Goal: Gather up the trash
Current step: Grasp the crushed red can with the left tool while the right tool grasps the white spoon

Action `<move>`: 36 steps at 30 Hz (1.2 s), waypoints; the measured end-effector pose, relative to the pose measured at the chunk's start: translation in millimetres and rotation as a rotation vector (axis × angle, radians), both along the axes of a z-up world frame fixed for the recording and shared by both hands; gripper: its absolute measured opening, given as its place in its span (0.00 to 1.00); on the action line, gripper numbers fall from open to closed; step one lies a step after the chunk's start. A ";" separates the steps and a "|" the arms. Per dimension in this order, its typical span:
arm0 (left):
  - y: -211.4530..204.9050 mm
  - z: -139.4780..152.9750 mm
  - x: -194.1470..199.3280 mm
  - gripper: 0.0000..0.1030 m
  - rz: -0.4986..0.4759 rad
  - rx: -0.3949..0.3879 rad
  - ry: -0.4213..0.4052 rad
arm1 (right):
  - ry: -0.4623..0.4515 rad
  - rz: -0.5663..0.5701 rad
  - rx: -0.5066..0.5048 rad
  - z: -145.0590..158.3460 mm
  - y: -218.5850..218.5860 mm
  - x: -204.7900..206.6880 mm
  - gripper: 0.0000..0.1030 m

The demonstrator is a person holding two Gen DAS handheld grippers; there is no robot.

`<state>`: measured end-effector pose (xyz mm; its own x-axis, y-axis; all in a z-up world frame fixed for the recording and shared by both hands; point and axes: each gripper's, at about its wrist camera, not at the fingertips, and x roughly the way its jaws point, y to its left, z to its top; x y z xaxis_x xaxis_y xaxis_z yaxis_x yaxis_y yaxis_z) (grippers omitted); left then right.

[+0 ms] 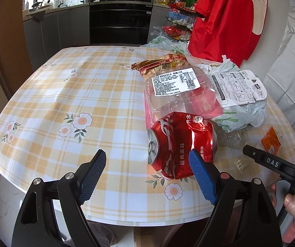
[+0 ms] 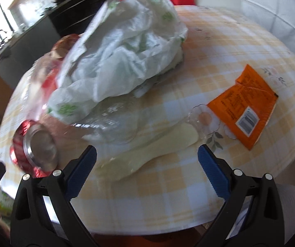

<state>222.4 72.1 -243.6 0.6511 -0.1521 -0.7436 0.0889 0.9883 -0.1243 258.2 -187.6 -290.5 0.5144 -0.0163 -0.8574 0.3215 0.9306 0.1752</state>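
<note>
The trash sits heaped on the right half of a round surface (image 1: pixel 44 94) covered by a yellow-and-white checked cloth with daisy prints. Nearest the left gripper (image 1: pixel 147 164) lies a crushed red Coca-Cola can (image 1: pixel 180 144) on its side, its pull-tab end facing left; the gripper's blue-padded fingers (image 1: pixel 93 173) are spread wide and hold nothing, with the right-hand pad just in front of the can's lower side, though contact cannot be told. Behind the can and touching it is a flattened clear plastic bottle (image 1: pixel 174 94) with a white printed label, and behind that a gold-and-red snack wrapper (image 1: pixel 159 65). To the right of the bottle a white instruction card (image 1: pixel 236 88) rests on a crumpled white plastic bag with green print (image 1: pixel 244 115). A red cloth (image 1: pixel 225 16) hangs behind the heap. In the right wrist view, which is blurred, the right gripper (image 2: pixel 147 156) hangs low over the near edge of the surface with its fingers (image 2: pixel 81 168) likewise spread and empty. Between and just beyond them lies a pale cream plastic spoon (image 2: pixel 157 146), partly under clear film. The bag (image 2: pixel 131 49) rises behind it, the can's (image 2: pixel 34 146) base shows at the left, and an orange sachet (image 2: pixel 244 109) with a barcode lies flat, apart to the right.
</note>
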 end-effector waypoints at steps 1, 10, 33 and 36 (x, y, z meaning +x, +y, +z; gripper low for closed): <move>-0.7 -1.8 1.2 0.78 0.000 0.000 0.002 | 0.006 -0.010 -0.009 -1.4 0.2 2.2 0.94; -2.4 -8.3 4.5 0.78 -0.014 -0.032 0.004 | -0.008 0.115 -0.097 -12.8 4.6 -3.5 0.87; -6.6 -27.2 24.1 0.71 -0.006 -0.093 0.047 | -0.112 0.368 0.017 -10.5 -11.3 -35.6 0.23; -5.8 -29.5 29.9 0.70 0.003 -0.106 0.048 | -0.115 0.374 0.029 -9.8 -13.3 -36.9 0.22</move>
